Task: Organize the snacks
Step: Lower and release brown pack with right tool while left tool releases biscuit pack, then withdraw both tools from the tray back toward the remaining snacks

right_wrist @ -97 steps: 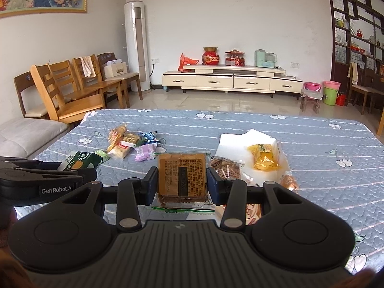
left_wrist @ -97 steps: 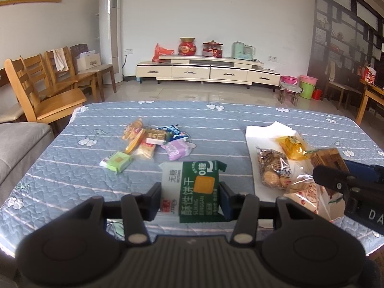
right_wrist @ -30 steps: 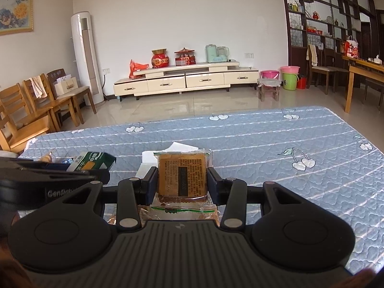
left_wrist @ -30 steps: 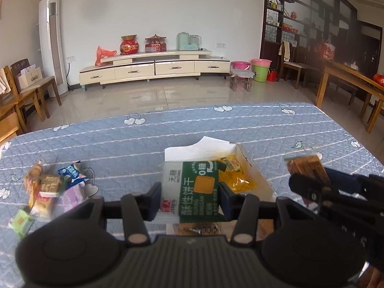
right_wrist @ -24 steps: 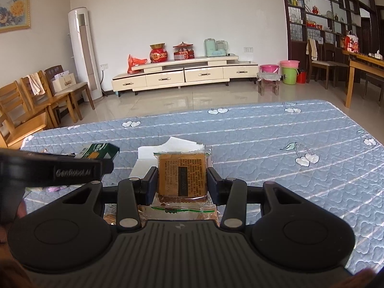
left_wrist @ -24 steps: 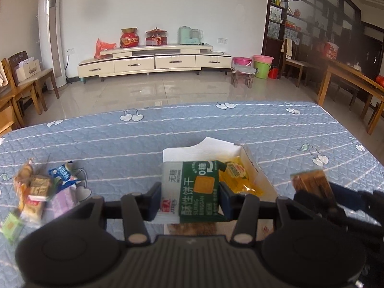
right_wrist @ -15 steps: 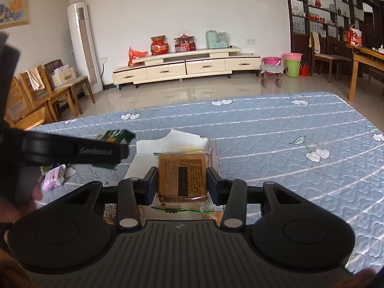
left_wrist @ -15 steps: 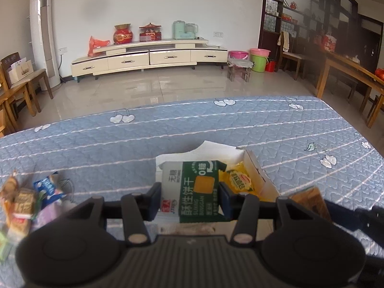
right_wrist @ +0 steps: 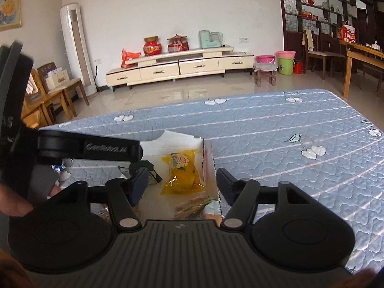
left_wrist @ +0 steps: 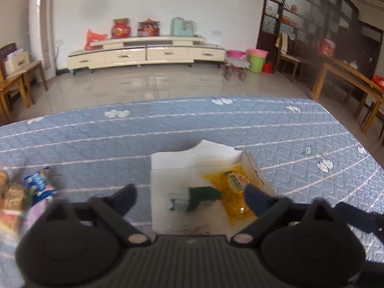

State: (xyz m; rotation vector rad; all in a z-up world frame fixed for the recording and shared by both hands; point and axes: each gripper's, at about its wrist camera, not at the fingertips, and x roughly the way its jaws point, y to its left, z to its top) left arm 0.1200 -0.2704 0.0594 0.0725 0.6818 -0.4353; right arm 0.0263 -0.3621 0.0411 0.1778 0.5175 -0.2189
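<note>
Now both tools opening: left tool (left_wrist: 189, 198) w/ green packet (left_wrist: 195, 200) loose between jaws in white box (left_wrist: 168, 165), beside yellow packet (left_wrist: 236, 192); right tool (right_wrist: 180, 184) over it, jaws empty

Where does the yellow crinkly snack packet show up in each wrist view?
Left wrist: yellow crinkly snack packet lies right of centre, inside the white cardboard box.
Right wrist: packet lies centre, between the fingers.
Shared landmark: green biscuit pack just left of it.
</note>
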